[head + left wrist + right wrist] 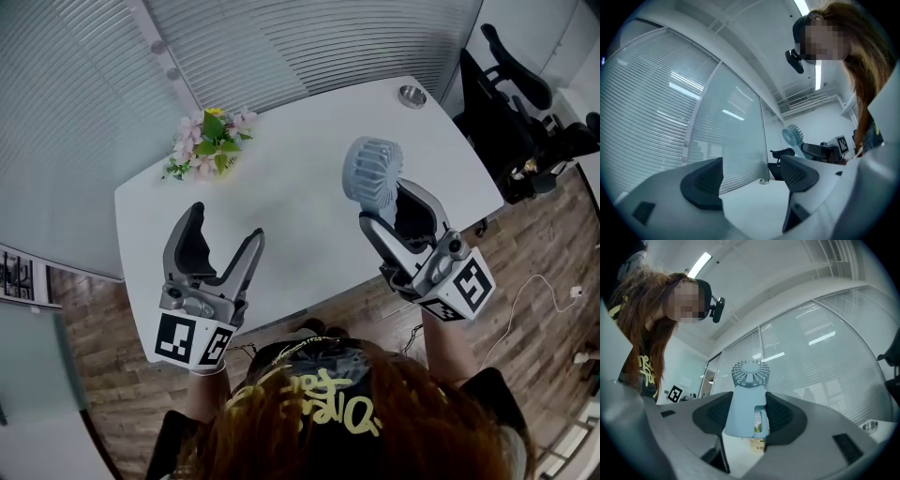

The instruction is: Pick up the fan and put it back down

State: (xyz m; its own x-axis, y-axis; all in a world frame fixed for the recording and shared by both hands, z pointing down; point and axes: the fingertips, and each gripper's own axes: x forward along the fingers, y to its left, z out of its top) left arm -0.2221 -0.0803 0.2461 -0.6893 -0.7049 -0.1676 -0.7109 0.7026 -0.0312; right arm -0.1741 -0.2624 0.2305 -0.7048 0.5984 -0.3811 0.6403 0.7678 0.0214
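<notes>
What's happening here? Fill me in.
A person at a white table holds a hand-held gripper in each hand. The right hand-held gripper is shut on a small blue fan, holding it up off the table. The left hand-held gripper is open and empty. A bunch of flowers lies on the table.

A white table [309, 178] stands against a glass wall [84, 94] lined with horizontal blinds, on a wood-plank floor [544, 244]. Flowers [210, 141] lie near the table's far left corner, and a small metal dish [412, 95] sits near its far right corner. Black office chairs [511, 112] stand to the right of the table, and a white cable [536, 277] trails over the floor. Strip lights [701, 263] glow on the white ceiling [787, 268].
</notes>
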